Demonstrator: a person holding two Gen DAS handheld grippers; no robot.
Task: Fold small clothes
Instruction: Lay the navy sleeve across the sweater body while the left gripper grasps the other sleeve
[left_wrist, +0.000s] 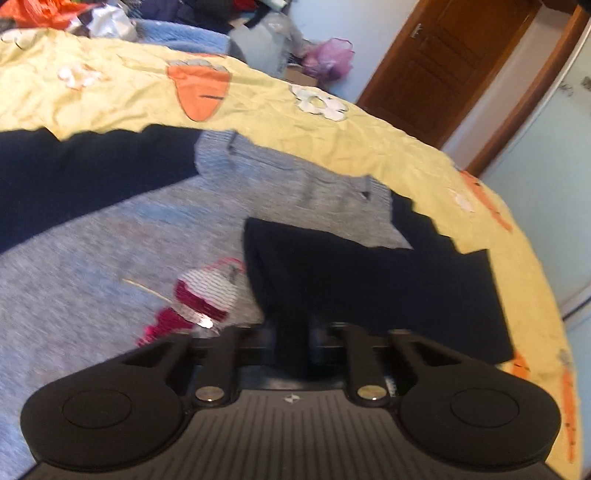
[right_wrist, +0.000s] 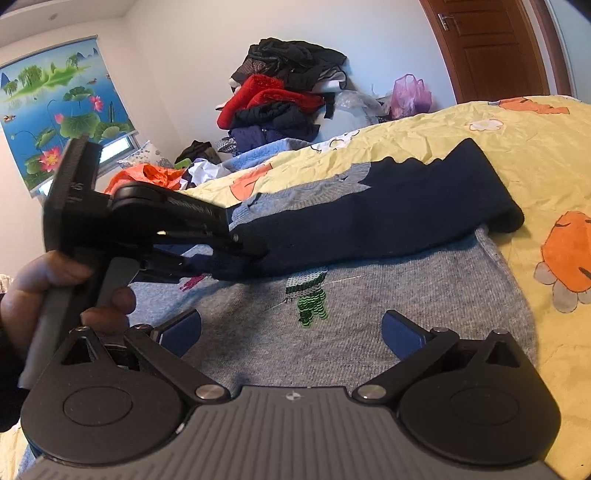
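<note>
A small grey knit sweater (right_wrist: 369, 306) with navy sleeves and a sequin figure (right_wrist: 308, 295) lies flat on the yellow bedsheet (right_wrist: 498, 162). My left gripper (left_wrist: 291, 332) is shut on the end of one navy sleeve (left_wrist: 351, 273) and holds it folded across the grey front; it also shows in the right wrist view (right_wrist: 255, 249), pinching the sleeve (right_wrist: 388, 214). My right gripper (right_wrist: 291, 332) is open and empty, its blue pads (right_wrist: 400, 334) hovering over the sweater's lower part. The other navy sleeve (left_wrist: 74, 177) lies spread at the left.
A pile of clothes (right_wrist: 284, 92) and plastic bags (right_wrist: 410, 94) stand against the wall beyond the bed. A brown door (right_wrist: 495, 48) is at the right. An orange bag (right_wrist: 155, 173) lies at the bed's far side.
</note>
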